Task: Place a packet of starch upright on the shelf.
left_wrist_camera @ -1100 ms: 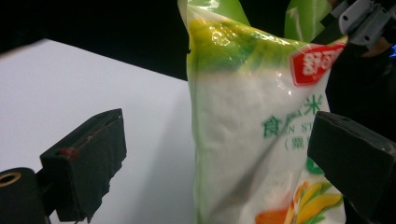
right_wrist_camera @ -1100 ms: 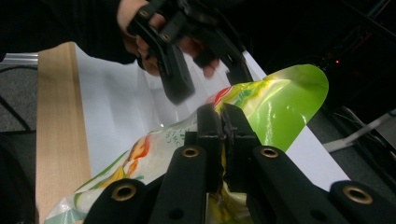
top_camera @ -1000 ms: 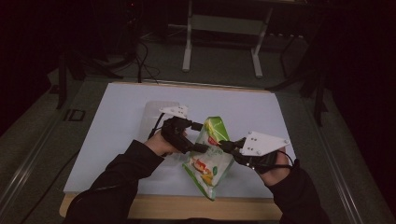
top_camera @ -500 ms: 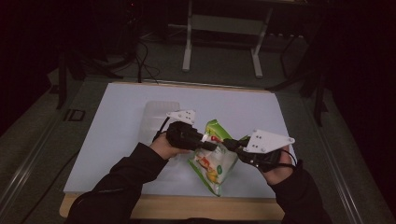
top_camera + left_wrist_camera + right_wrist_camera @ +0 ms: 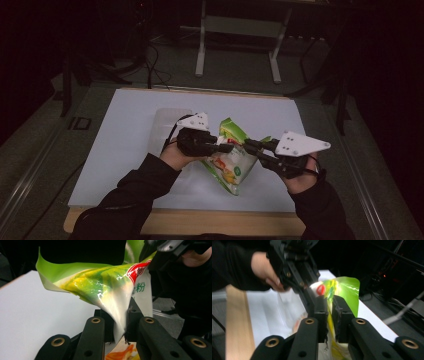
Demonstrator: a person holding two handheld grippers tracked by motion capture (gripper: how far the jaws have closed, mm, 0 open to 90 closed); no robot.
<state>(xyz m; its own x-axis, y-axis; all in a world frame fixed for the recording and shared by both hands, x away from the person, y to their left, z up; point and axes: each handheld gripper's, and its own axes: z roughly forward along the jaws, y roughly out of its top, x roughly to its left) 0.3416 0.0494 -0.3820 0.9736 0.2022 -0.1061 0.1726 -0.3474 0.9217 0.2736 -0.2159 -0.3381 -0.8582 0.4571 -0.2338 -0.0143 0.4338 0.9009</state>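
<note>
- The snack bag (image 5: 227, 160) hangs lifted above the white bench (image 5: 125, 145), its green top stretched between both grippers.
- The left gripper (image 5: 226, 148) pinches one side of the top; the right gripper (image 5: 250, 145) is clamped on the other.
- This looks like the opening step; next probably calls for pulling apart steadily.

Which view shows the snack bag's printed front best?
The left gripper view: the snack bag shows its red logo and characters close up. The high view gives the whole bag, small, between both grippers. The right gripper view sees it edge-on and blurred.
</note>
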